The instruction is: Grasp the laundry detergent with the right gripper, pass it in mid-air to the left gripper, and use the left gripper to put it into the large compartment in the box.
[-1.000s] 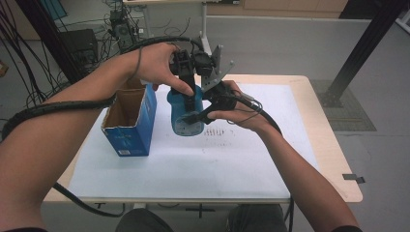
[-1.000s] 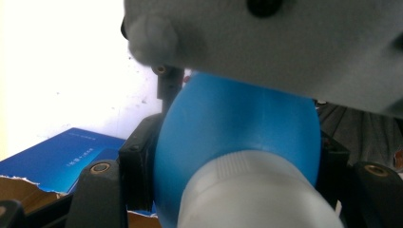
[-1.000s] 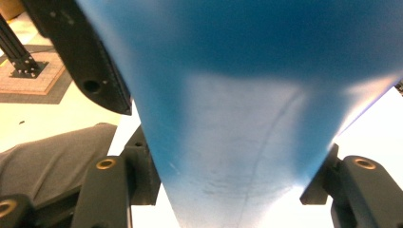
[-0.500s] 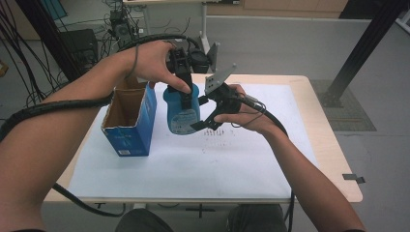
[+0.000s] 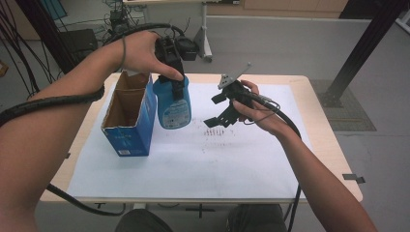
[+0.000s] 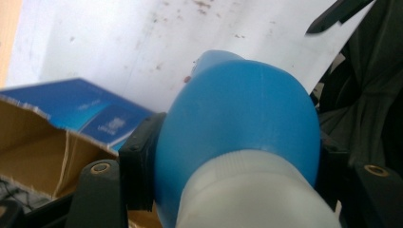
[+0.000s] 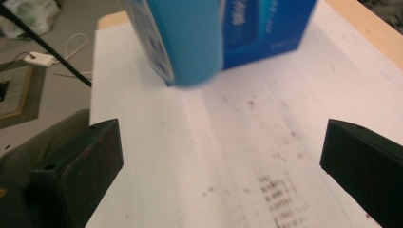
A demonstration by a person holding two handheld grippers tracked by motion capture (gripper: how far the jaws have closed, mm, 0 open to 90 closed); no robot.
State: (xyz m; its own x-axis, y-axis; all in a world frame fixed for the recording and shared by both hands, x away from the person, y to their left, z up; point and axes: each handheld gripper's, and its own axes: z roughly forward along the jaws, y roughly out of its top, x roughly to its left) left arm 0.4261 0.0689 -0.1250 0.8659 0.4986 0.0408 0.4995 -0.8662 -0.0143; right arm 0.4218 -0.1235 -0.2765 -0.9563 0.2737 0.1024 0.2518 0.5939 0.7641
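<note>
Two hand-held grippers over the bench (image 5: 270, 203), one loaded and one empty. Left hand-held gripper (image 5: 175, 87) clamped on the neck of a blue bottle (image 5: 173, 107), just below its white cap (image 6: 252, 194); the left gripper view has a black jaw pressed to each side of the blue shoulder. Bottle hangs upright from that grip, its base just above the white sheet (image 5: 193, 159) that covers the bench top, right beside an open blue carton (image 5: 129, 121). Whether bottle and carton touch cannot be told. Carton stands on the sheet at the bench's left, top flaps open, brown inside showing.

Right hand-held gripper (image 5: 220, 108) sits to the right of the bottle, apart from it. Its jaws have just been opening and now stand wide, nothing between them; the right gripper view shows bare sheet between the two black pads (image 7: 90, 156), with bottle and carton blurred beyond. Dark smudges (image 5: 215, 133) mark the sheet below that gripper.
</note>
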